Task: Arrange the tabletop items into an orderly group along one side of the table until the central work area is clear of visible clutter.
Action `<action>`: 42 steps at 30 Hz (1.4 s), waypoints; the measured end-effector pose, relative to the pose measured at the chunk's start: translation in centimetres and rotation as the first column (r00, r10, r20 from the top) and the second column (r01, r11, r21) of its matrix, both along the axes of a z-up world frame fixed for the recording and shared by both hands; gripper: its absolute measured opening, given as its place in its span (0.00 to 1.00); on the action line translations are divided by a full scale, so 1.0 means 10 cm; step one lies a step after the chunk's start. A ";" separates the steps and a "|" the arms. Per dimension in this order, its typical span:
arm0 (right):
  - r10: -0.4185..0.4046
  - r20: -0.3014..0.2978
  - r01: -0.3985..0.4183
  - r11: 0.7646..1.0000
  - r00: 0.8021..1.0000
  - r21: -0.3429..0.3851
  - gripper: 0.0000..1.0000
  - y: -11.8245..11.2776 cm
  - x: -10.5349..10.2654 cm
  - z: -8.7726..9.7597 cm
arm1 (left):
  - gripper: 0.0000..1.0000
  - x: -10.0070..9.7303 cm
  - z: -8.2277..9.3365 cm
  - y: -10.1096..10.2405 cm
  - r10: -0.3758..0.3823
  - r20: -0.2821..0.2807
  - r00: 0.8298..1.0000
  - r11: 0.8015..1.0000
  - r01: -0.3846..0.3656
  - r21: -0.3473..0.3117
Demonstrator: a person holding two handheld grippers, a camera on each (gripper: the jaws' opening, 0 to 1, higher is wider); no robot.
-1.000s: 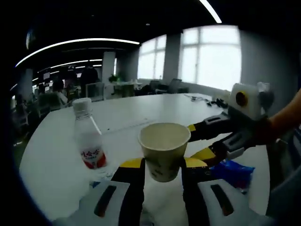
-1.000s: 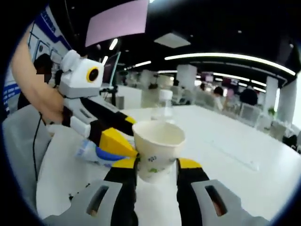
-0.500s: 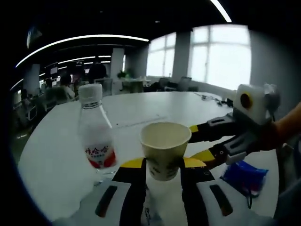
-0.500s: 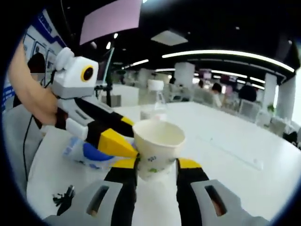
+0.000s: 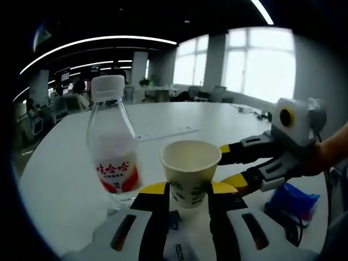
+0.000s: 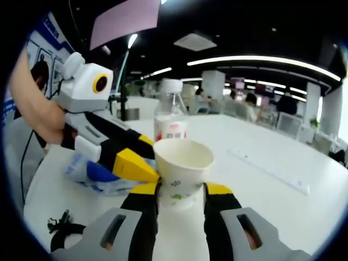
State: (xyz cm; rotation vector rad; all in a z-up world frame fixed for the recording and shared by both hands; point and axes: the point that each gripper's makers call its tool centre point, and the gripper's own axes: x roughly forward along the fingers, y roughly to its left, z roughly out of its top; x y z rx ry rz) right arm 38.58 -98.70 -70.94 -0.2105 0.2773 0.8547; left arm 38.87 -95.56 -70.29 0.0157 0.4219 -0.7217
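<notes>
A cream paper cup (image 5: 190, 173) with a small green print stands upright between the yellow-tipped jaws of my left gripper (image 5: 187, 191), which is shut on its lower half. My right gripper (image 5: 232, 164) comes in from the right and its yellow tips press the same cup's side. In the right gripper view the cup (image 6: 182, 171) sits between the jaws of my right gripper (image 6: 181, 191), and the left gripper (image 6: 142, 163) touches it from the left. A clear water bottle (image 5: 114, 155) with a white cap and red label stands just left of the cup, and behind the cup it shows as the bottle (image 6: 170, 124).
A blue plastic packet (image 5: 296, 198) lies on the white table (image 5: 65, 179) to the right; the packet (image 6: 89, 174) lies under the left gripper. A small black cable or clip (image 6: 62, 228) rests near the table edge. Office desks and people are far behind.
Both grippers, still holding the cup, have come closer to the water bottle, which now looms larger beside and behind the cup. The grip has not changed.
</notes>
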 end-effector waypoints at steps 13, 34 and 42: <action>-0.005 -0.008 0.005 1.000 1.000 0.012 0.28 0.03 0.06 -0.03 | 0.25 0.05 -0.03 0.01 0.029 -0.013 0.999 1.000 -0.029 -0.012; -0.017 -0.047 0.018 1.000 0.999 0.022 0.27 0.04 0.14 -0.12 | 0.24 0.10 -0.11 0.02 0.050 -0.032 0.998 0.999 -0.051 -0.011; -0.040 -0.086 0.043 0.998 0.995 0.038 0.25 0.05 0.14 -0.15 | 0.23 0.10 -0.12 0.04 0.064 -0.023 0.998 0.998 -0.063 0.029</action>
